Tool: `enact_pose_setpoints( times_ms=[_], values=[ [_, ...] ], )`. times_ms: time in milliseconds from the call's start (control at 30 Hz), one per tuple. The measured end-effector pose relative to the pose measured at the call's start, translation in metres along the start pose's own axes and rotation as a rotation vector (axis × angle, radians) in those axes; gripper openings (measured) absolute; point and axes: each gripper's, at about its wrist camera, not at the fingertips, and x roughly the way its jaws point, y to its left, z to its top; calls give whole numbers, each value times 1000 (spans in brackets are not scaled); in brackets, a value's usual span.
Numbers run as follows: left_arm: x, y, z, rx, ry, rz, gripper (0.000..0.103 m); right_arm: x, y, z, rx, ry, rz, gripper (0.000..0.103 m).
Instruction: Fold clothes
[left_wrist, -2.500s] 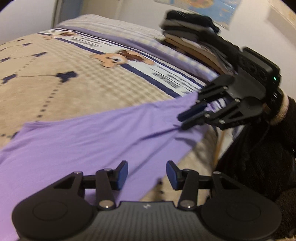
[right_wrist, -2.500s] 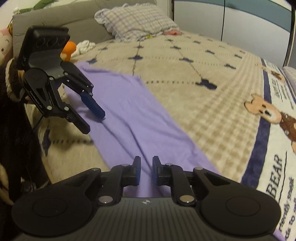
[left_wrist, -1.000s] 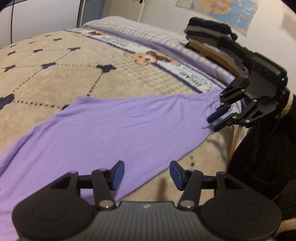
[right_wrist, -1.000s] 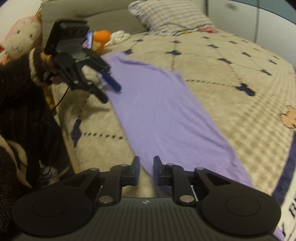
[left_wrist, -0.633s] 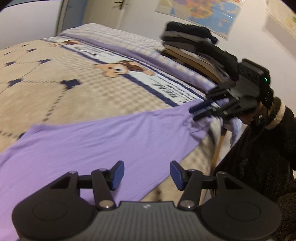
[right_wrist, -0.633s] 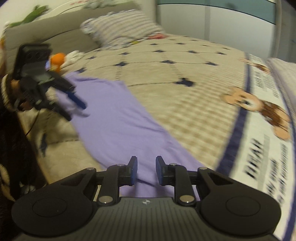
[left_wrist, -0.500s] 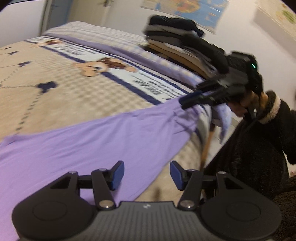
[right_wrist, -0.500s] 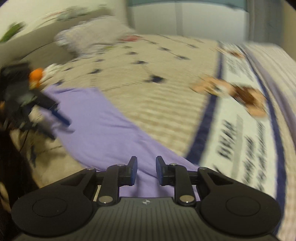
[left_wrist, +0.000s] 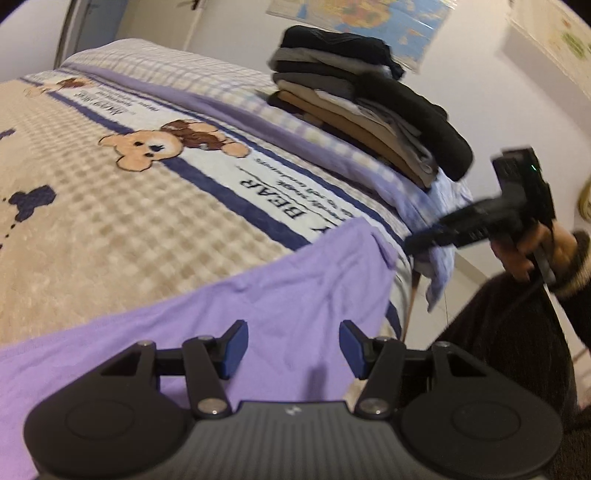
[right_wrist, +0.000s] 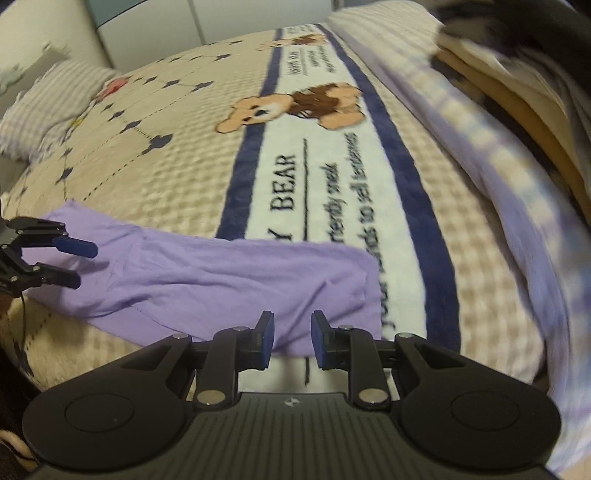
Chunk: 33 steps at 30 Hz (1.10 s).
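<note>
Left claw: jaws stand fairly wide with nothing between them, hovering over one end of the purple garment, probably lining up on its near edge.
Right claw: jaws narrow, a small gap, empty; it hangs just above the garment's other end, likely ready to pinch that corner.
Why both ends: one claw at each end would let the cloth be lifted evenly for a fold.
Garment position: spread lengthwise on the bed, close to its near edge.
Garment look: thin, soft, plain purple, lightly creased, not yet folded.
Stack of clothes: folded things sit well apart at the bed's far corner.
</note>
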Motion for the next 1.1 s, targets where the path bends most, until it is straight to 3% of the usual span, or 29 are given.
enact_pose_setpoints(
  times_ms=[200, 333, 433, 567, 733, 933, 1000, 1100],
  values=[
    [8, 4, -4, -8, 35, 32, 56, 15, -6, -1, 121, -14, 33, 26],
    [8, 4, -6, 4, 41, 42, 56, 29, -3, 1, 124, 1, -33, 29],
    [7, 5, -7, 3, 42, 45, 56, 32, -1, 0, 95, -7, -98, 5],
    [6, 5, -7, 1, 37, 50, 56, 15, -10, 0, 111, -54, -108, 2],
    [6, 7, -6, -7, 35, 53, 56, -3, -17, 3, 113, -92, -117, 2],
    [10, 2, -9, 12, 66, 54, 56, 19, -17, -8, 81, 53, -159, 5],
    [10, 0, -10, 20, 68, 55, 56, 18, -20, -11, 90, 57, -177, 5],
    [9, 0, -10, 23, 66, 54, 56, 8, -26, -8, 109, 17, -183, 22]
  ],
)
